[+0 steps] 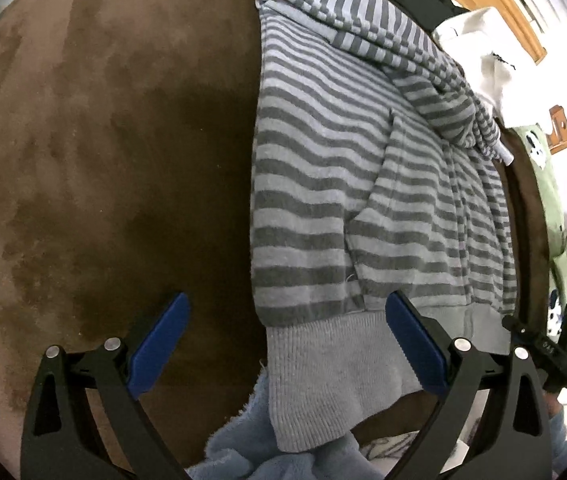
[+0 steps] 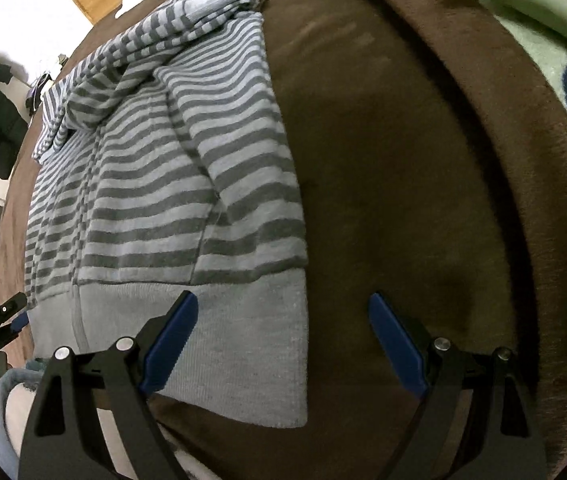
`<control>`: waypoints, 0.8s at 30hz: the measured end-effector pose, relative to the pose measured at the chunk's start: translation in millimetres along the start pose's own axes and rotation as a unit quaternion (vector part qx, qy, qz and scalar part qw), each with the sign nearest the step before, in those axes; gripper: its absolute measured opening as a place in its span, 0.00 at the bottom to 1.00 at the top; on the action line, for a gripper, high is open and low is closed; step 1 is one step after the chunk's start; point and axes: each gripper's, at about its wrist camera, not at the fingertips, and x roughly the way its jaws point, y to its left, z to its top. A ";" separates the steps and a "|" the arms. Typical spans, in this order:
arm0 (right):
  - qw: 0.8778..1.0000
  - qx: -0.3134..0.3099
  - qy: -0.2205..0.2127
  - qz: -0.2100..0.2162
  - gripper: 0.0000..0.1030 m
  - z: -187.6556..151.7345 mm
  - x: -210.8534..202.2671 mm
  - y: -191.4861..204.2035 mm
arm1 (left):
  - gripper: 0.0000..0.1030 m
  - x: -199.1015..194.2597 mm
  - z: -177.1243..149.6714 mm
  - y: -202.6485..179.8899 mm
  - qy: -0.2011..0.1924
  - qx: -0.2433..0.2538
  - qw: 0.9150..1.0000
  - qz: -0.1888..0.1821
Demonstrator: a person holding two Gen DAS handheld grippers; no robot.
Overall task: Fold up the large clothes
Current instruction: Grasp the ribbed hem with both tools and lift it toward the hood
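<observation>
Left wrist view: the left gripper has its blue fingers spread wide and empty, straddling the left corner of the grey ribbed hem of a striped hooded sweatshirt, which lies flat on a brown blanket. Right wrist view: the right gripper is likewise wide open and empty over the hem's right corner, sweatshirt filling the frame's left half.
</observation>
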 end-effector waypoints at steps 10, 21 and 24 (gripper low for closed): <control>1.000 -0.023 0.006 0.011 0.55 4.0 1.7 8.5 | 0.93 11.5 -0.7 -22.0 0.036 0.046 0.996 -0.064; 0.999 -0.029 0.010 0.045 0.08 8.6 -5.8 7.1 | 0.24 15.2 7.4 -29.1 0.051 0.073 0.996 -0.009; 0.998 -0.048 0.004 0.043 0.07 8.5 -12.6 14.5 | 0.18 11.6 8.0 -35.0 0.043 0.076 0.996 -0.007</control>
